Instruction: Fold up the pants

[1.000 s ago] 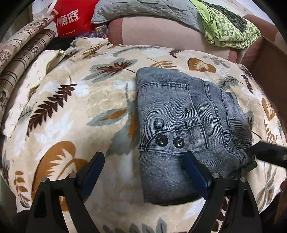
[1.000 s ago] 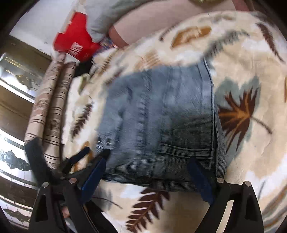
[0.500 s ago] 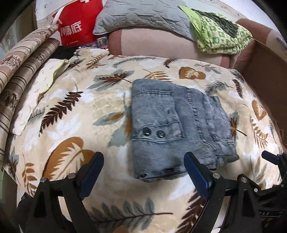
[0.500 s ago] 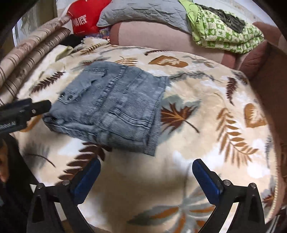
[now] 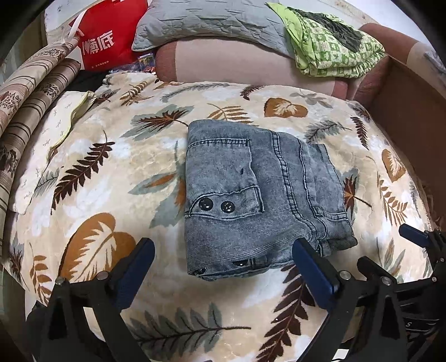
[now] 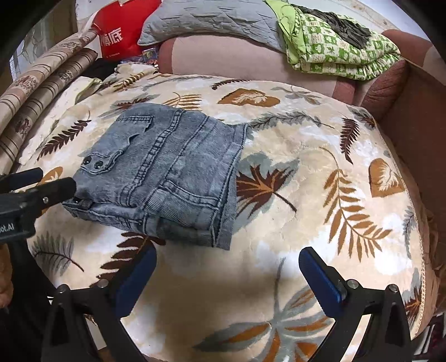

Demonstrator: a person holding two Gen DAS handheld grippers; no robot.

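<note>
The grey denim pants [image 5: 251,195] lie folded into a compact rectangle on the leaf-patterned blanket [image 5: 97,195], two black buttons facing up. My left gripper [image 5: 223,250] hovers over their near edge with its jaws opening; that edge shows between the tips, but the pads do not press on it. In the right wrist view the pants [image 6: 172,172] sit to the upper left. My right gripper [image 6: 227,256] stands open over bare blanket [image 6: 320,195] with nothing between its fingers. Each gripper shows at the edge of the other's view: the left gripper [image 6: 41,189] and the right gripper [image 5: 412,236].
At the back lie a red bag [image 5: 108,41], a grey pillow [image 5: 209,22], a green patterned quilt [image 5: 334,50] and a pink-brown bolster [image 5: 223,64]. Striped rolled fabric [image 5: 28,97] lines the left. A brown board [image 5: 412,111] borders the right.
Both grippers drew back and upward from the pants, which now lie free. The right gripper straddled the pants a second ago; it has swung right and rolled level.
</note>
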